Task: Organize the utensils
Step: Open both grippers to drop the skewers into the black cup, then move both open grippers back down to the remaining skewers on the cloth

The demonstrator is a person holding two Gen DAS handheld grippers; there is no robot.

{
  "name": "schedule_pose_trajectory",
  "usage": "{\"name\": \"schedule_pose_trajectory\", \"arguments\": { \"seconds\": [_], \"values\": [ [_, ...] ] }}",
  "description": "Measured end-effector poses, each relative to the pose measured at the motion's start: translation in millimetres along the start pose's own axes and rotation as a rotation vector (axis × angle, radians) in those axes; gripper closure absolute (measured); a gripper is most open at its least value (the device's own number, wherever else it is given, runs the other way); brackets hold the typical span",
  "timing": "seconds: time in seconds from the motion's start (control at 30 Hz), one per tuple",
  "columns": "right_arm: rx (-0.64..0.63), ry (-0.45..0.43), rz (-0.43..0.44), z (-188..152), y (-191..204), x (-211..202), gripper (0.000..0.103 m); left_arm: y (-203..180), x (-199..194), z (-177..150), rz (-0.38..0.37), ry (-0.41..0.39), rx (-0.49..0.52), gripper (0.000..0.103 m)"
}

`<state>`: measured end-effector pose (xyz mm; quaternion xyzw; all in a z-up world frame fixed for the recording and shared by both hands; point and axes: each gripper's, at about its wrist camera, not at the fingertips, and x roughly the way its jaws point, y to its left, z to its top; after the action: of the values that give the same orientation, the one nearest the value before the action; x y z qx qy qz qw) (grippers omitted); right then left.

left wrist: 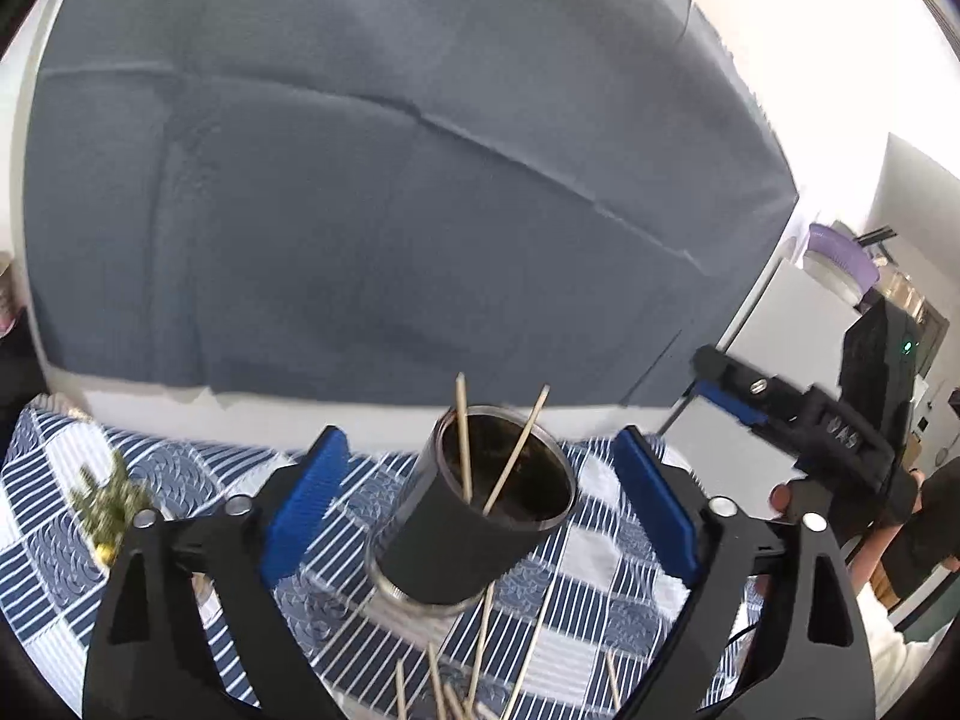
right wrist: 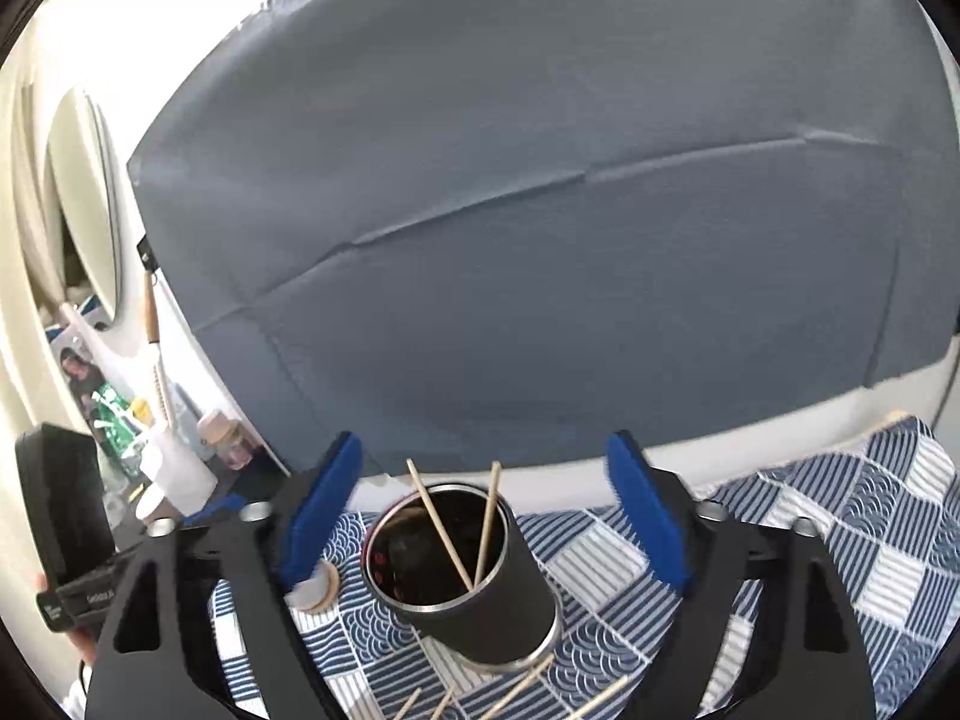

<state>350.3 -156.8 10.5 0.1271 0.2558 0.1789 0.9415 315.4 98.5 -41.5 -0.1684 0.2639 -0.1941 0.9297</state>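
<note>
A black cylindrical holder with a steel rim [left wrist: 474, 534] stands upright on the blue-and-white patterned tablecloth [left wrist: 48, 498]. Two wooden chopsticks [left wrist: 462, 438] stand in it. Several more wooden sticks [left wrist: 474, 660] lie on the cloth in front of it. My left gripper [left wrist: 480, 498] is open, its blue pads either side of the holder and apart from it. In the right wrist view the same holder [right wrist: 480, 588] with two chopsticks [right wrist: 441, 525] sits between my open right gripper [right wrist: 486, 516] pads; loose sticks [right wrist: 528, 684] lie below it. The right gripper also shows in the left wrist view [left wrist: 798, 420].
A grey fabric backdrop [left wrist: 390, 180] hangs behind the table. A small green plant sprig [left wrist: 108, 498] lies at the left. A white round lid [right wrist: 315, 591] sits by the right gripper's left pad. Bottles and cups [right wrist: 168, 468] crowd the far left.
</note>
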Motion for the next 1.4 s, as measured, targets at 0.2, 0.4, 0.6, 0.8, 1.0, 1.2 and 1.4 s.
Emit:
{"name": "schedule_pose_trajectory", "arguments": {
  "seconds": [0.2, 0.4, 0.6, 0.8, 1.0, 1.2, 1.4],
  "values": [
    [0.016, 0.040, -0.049, -17, -10, -16, 0.016, 8, -10, -24, 0.065, 0.060, 0.000, 0.009],
    [0.017, 0.096, -0.085, -38, -15, -25, 0.016, 17, -15, -51, 0.127, 0.123, -0.029, 0.007],
    [0.023, 0.168, -0.110, -65, -19, -25, 0.015, 21, -15, -84, 0.156, 0.205, -0.037, 0.006],
    [0.045, 0.250, -0.124, -97, -25, -28, 0.015, 27, -11, -118, 0.175, 0.286, -0.063, 0.006],
    [0.051, 0.329, -0.151, -131, -33, -31, 0.015, 31, -4, -148, 0.195, 0.348, -0.080, 0.006],
    [0.051, 0.422, -0.190, -171, -41, -27, 0.015, 30, 0, -174, 0.199, 0.398, -0.083, 0.006],
    [0.067, 0.493, -0.221, -205, -53, -27, 0.015, 35, 12, -192, 0.283, 0.446, -0.027, 0.006]
  ]
}}
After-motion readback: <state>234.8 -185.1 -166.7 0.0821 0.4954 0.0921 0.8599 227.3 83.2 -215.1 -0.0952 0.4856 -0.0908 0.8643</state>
